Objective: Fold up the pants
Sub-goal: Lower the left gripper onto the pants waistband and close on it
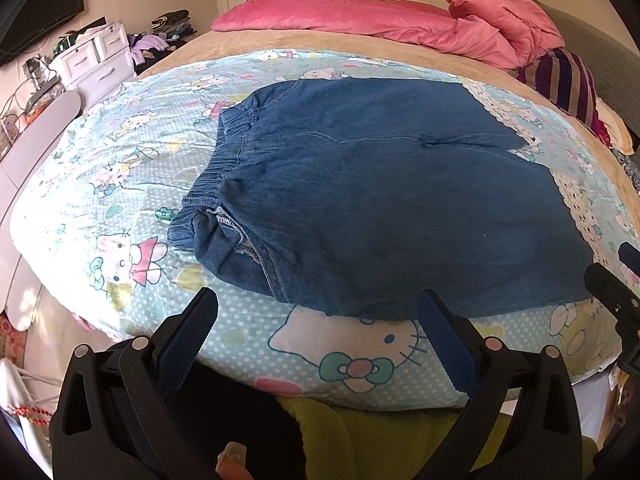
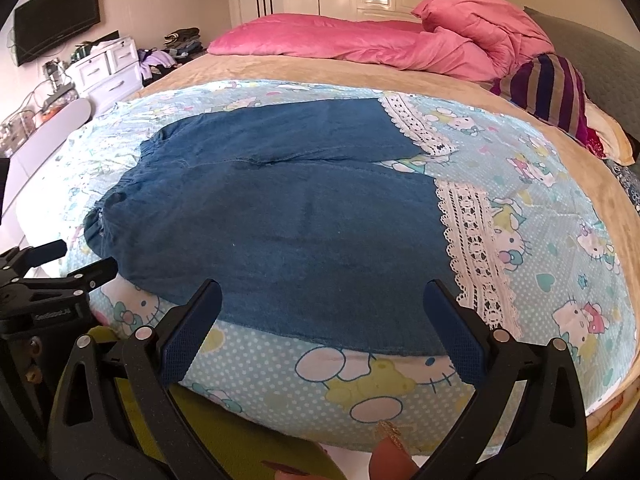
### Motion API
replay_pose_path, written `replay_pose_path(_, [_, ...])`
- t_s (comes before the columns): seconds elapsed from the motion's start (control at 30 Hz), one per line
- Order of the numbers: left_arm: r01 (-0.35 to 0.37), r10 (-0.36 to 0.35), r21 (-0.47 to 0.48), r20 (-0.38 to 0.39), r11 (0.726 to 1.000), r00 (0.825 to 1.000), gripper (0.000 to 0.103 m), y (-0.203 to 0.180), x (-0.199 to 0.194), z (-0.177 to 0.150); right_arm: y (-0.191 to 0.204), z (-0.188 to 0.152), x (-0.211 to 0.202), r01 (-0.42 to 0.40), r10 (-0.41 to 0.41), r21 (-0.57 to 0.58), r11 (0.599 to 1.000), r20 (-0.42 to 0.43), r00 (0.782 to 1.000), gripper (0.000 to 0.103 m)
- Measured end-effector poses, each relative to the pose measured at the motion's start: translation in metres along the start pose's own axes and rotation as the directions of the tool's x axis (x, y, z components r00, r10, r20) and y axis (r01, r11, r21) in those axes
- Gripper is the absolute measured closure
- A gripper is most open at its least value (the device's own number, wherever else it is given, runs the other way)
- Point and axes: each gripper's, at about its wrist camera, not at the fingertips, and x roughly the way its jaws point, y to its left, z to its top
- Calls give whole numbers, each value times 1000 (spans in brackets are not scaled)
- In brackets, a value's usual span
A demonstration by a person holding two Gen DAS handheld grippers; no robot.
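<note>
Pants [image 2: 280,216]: 1 pair flat on bedspread [image 2: 540,240]; 2 claws, left [image 1: 318,320] and right [image 2: 322,312], both released.

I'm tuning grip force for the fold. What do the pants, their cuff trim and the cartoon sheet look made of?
Pants: soft matte denim or chambray, judging by the blue weave, visible stitching and gathered waistband. Cuff trim: white openwork lace, likely cotton. Cartoon sheet: thin printed woven cloth, matte and slightly rumpled, probably cotton or a blend.

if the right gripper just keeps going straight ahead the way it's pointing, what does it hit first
Most likely the near edge of the denim pants, spread flat on the cartoon-print sheet. The right gripper is open and aimed at that hem; exact depth is unclear.
</note>
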Motion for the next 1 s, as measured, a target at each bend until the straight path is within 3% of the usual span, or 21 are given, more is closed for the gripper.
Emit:
replay_pose_path(0.6, [-27,26,-34,-40,999,999,4,20,47,47,22,63,52,-68,69,-122,990,6,998,8])
replay_pose_path(1.0, [-38,34,-135,-32,990,999,4,74,81,114,53,119,110,-130,127,-247,960,-27,992,8])
